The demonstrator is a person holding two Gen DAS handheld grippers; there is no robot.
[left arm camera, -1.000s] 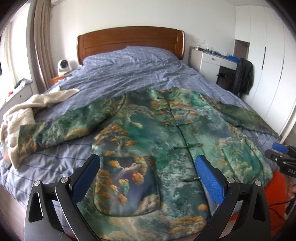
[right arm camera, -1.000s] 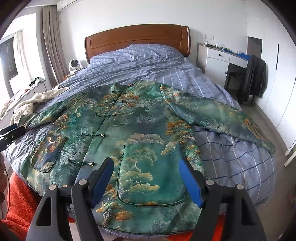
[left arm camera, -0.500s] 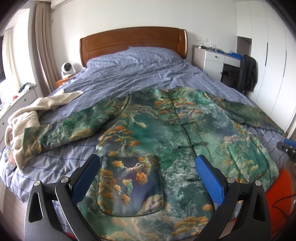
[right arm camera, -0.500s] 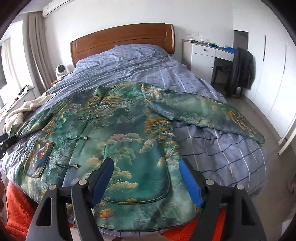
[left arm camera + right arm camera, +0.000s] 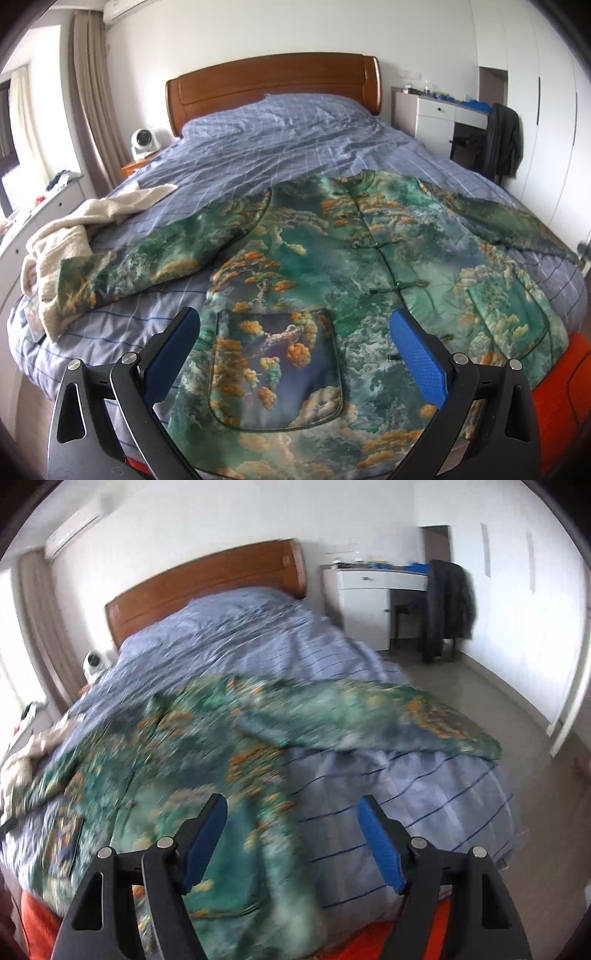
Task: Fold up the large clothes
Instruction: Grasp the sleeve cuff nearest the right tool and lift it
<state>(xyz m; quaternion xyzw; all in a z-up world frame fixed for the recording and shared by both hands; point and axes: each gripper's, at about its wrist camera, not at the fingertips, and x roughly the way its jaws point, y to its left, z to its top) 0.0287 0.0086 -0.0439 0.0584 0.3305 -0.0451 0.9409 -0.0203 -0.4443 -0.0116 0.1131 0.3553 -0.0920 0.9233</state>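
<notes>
A large green jacket [image 5: 332,266] with orange and white cloud print lies flat, front up and buttoned, sleeves spread, on the bed. Its left sleeve [image 5: 147,258] reaches toward a cream towel. My left gripper [image 5: 295,332] is open and empty, held above the jacket's hem over the left pocket [image 5: 277,369]. In the blurred right wrist view the jacket [image 5: 184,757] fills the left side and its right sleeve [image 5: 388,716] stretches toward the bed's right edge. My right gripper [image 5: 291,827] is open and empty above the jacket's lower right corner.
The bed [image 5: 277,147] has a blue checked cover and a wooden headboard [image 5: 273,85]. A cream towel [image 5: 74,236] lies at its left edge. A white desk [image 5: 369,598] and a chair with a dark coat [image 5: 447,605] stand at the right. Something orange [image 5: 565,387] shows below the bed's near edge.
My right gripper has swung to the right, from over the right pocket toward the jacket's right edge and sleeve; its view is now blurred. My left gripper has risen slightly.
</notes>
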